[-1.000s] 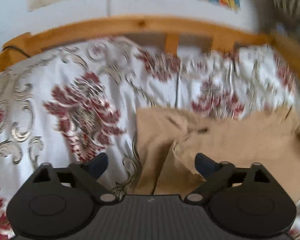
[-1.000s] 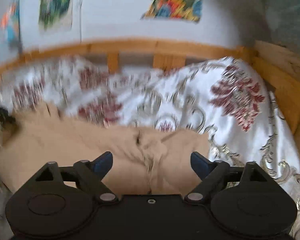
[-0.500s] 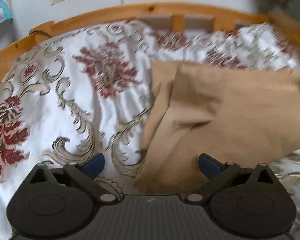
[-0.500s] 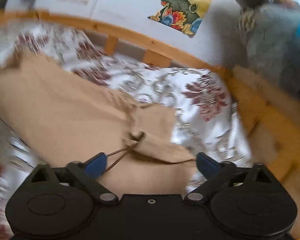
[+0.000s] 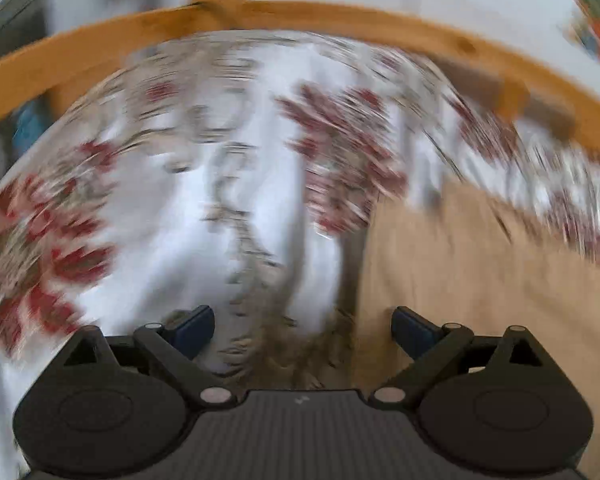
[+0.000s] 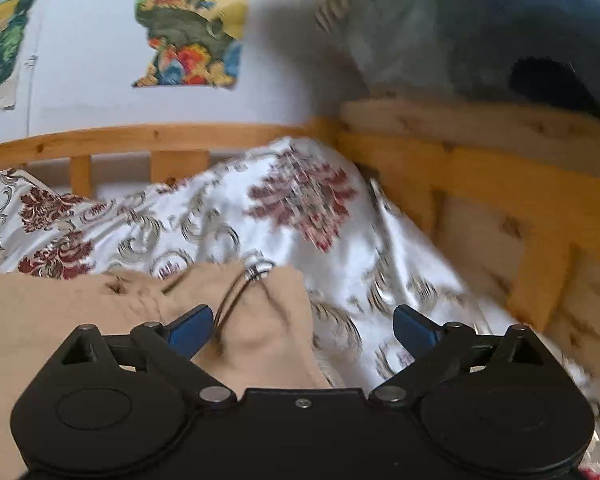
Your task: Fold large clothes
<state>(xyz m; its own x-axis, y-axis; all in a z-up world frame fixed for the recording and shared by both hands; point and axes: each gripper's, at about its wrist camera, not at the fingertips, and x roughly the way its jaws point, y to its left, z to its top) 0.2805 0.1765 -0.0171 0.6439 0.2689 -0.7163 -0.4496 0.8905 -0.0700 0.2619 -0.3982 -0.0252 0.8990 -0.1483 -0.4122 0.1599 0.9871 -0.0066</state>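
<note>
A tan garment (image 5: 472, 280) lies flat on the flowered bedspread (image 5: 220, 208); the left wrist view is blurred and shows it at the right. My left gripper (image 5: 302, 326) is open and empty, low over the garment's left edge. In the right wrist view the garment (image 6: 60, 312) fills the lower left, with a dark drawstring (image 6: 236, 292) at its right end. My right gripper (image 6: 302, 326) is open and empty over that right end, its left fingertip beside the drawstring.
A wooden bed rail (image 5: 340, 20) runs along the far side and the right side (image 6: 500, 184). Posters (image 6: 192, 24) hang on the white wall. A grey and blue bundle (image 6: 480, 28) sits on the right rail. The bedspread (image 6: 300, 208) is bunched up against that corner.
Both grippers have swung outward: the left to the left, so the garment slid to the right of its view; the right to the right, toward the bed corner. Both stayed open.
</note>
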